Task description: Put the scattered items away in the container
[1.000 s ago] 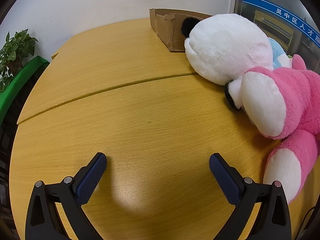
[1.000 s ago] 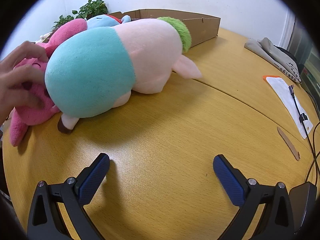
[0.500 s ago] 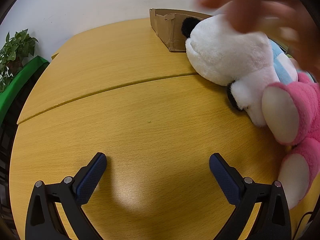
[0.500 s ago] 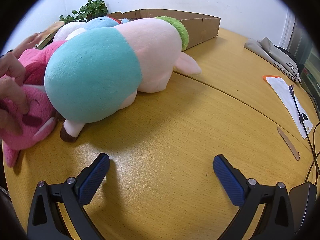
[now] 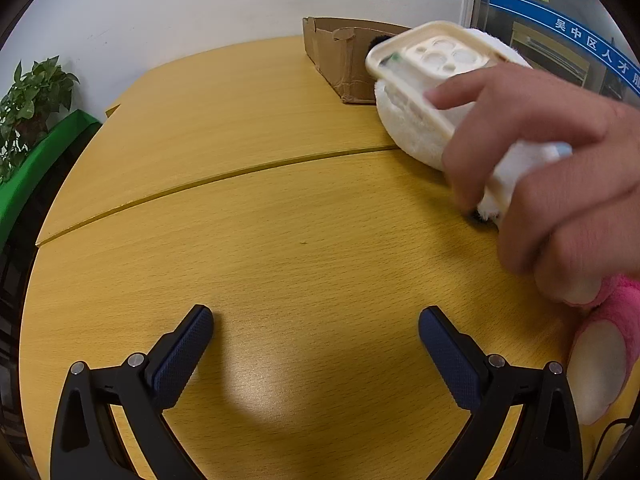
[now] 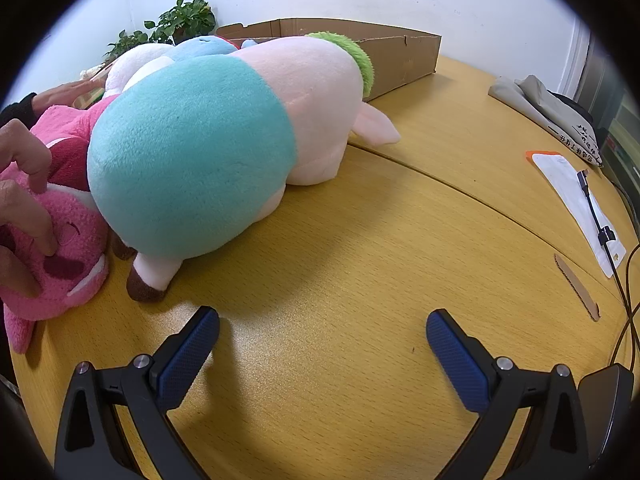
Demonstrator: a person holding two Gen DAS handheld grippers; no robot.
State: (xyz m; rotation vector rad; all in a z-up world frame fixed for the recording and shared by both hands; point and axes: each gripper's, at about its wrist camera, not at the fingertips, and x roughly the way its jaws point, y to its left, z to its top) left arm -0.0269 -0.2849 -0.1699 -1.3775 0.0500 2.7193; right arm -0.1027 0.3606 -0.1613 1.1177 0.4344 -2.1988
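Plush toys lie on a wooden table (image 5: 260, 216) in front of a cardboard box (image 6: 396, 56). A teal-and-pale-pink plush (image 6: 224, 148) lies at centre left in the right wrist view, with a pink plush (image 6: 68, 240) to its left under a person's hand (image 6: 20, 200). In the left wrist view a white plush (image 5: 416, 132) lies by the cardboard box (image 5: 340, 60), partly hidden by a hand (image 5: 560, 184) holding a cream phone (image 5: 436, 64); a pink plush foot (image 5: 604, 360) shows at the right edge. My left gripper (image 5: 316, 332) and right gripper (image 6: 322, 334) both stand open above bare table.
Potted plants stand at the back (image 6: 180, 20) and at the left (image 5: 28, 96) beside a green ledge. A folded cloth (image 6: 552, 108), a white sheet with an orange corner (image 6: 576, 196), a cable (image 6: 600, 224) and a cardboard strip (image 6: 576, 288) lie on the table's right side.
A person's hand with a cream phone has come in over the white plush in the left wrist view. The pink plush has shifted right and lower. Both grippers have stayed still and open.
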